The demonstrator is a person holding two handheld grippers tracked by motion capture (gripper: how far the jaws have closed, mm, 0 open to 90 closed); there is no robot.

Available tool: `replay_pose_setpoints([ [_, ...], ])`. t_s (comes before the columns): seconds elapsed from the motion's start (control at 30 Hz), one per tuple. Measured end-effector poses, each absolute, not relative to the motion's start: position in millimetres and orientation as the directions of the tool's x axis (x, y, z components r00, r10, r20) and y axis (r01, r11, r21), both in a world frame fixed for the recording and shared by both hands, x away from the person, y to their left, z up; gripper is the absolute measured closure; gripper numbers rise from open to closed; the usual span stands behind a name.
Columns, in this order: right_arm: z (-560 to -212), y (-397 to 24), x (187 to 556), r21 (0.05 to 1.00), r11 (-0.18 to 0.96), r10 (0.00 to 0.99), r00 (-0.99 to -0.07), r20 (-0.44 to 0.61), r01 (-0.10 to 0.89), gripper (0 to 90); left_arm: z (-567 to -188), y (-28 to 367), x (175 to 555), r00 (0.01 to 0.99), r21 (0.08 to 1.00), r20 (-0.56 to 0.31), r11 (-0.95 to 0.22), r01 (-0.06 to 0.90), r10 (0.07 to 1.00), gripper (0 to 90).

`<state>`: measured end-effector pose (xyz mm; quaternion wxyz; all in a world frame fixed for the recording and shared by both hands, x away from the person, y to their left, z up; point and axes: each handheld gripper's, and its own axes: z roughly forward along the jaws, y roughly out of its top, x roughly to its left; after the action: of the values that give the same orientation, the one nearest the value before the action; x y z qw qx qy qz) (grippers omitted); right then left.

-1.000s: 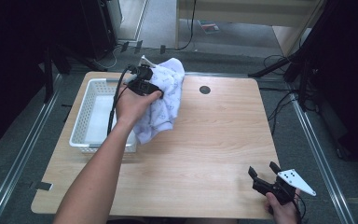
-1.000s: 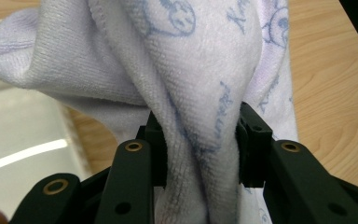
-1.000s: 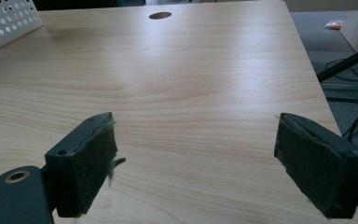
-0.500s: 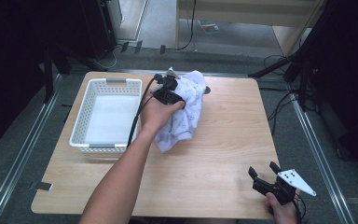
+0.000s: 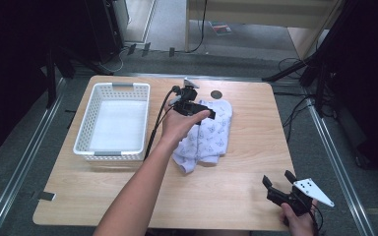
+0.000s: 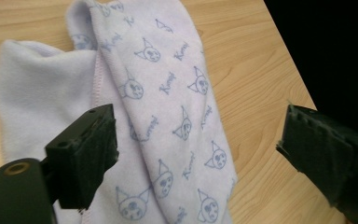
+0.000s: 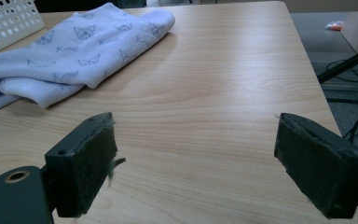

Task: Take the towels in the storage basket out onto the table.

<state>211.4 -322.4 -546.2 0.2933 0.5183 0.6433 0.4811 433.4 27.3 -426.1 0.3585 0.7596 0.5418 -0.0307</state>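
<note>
Cloth: pale lilac towel [image 5: 206, 135] w/ small blue cat-face print, lying crumpled on tabletop [image 5: 236, 196] near the centre, just right of the basket; far end bunched under the left gripper, near end folded toward the front edge.
Cloth close-up: in left gripper view the towel [image 6: 168, 107] lies flat on the wood, printed side up on the right, plain side on the left.
Left gripper: left gripper [image 5: 193, 104] over the far part of the towel, hand [image 5: 179, 125] around it; jaws spread wide, nothing between them; in its own view the left gripper [image 6: 198, 149] looks down on the towel w/ one jaw over cloth, the other over bare wood by the table edge.
Right gripper: right gripper [image 5: 281, 183] at near right corner of tabletop, well apart from the towel; jaws spread, empty; own view shows right gripper [image 7: 196, 163] over bare wood, towel [image 7: 79, 46] far left.
Basket: white perforated basket [image 5: 86, 123] on left side of tabletop, empty inside.
Other: small dark round spot [image 5: 216, 94] on tabletop at far edge, just beyond the towel.
</note>
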Motion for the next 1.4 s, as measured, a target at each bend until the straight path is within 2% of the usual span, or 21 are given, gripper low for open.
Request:
replay_pose_setpoints([
  [0.03,-546.2,-322.4,211.4,0.923,0.0,0.949,-0.291,0.121,0.385,13.1,-424.1,29.4,432.2,0.41,0.514,-0.423,-0.159,0.843,0.808,9.3],
  [0.1,-546.2,-322.4,211.4,0.923,-0.001,0.949,-0.29,0.121,0.385,13.1,-420.4,35.8,429.9,0.408,0.515,-0.407,-0.163,0.841,0.818,1.1],
  [0.13,-546.2,-322.4,211.4,0.923,-0.001,0.949,-0.29,0.122,0.385,13.1,-417.0,45.0,426.8,0.416,0.523,-0.397,-0.17,0.835,0.818,0.0],
  [0.4,-546.3,-322.0,211.9,0.922,0.004,0.95,-0.289,0.118,0.388,13.1,-407.0,87.9,413.0,0.398,0.558,-0.362,-0.145,0.817,0.843,0.0],
  [0.57,-546.2,-321.7,212.1,0.92,0.006,0.951,-0.287,0.116,0.391,13.1,-405.7,121.5,402.3,0.35,0.568,-0.31,-0.123,0.814,0.884,0.0],
  [1.0,-546.3,-321.7,212.4,0.919,0.006,0.951,-0.287,0.116,0.394,13.1,-396.5,168.9,371.5,0.318,0.623,-0.219,-0.119,0.773,0.923,0.0],
  [1.4,-546.3,-321.8,212.4,0.918,0.002,0.951,-0.286,0.121,0.396,13.1,-402.2,220.9,331.0,0.256,0.671,-0.218,-0.046,0.74,0.942,0.0],
])
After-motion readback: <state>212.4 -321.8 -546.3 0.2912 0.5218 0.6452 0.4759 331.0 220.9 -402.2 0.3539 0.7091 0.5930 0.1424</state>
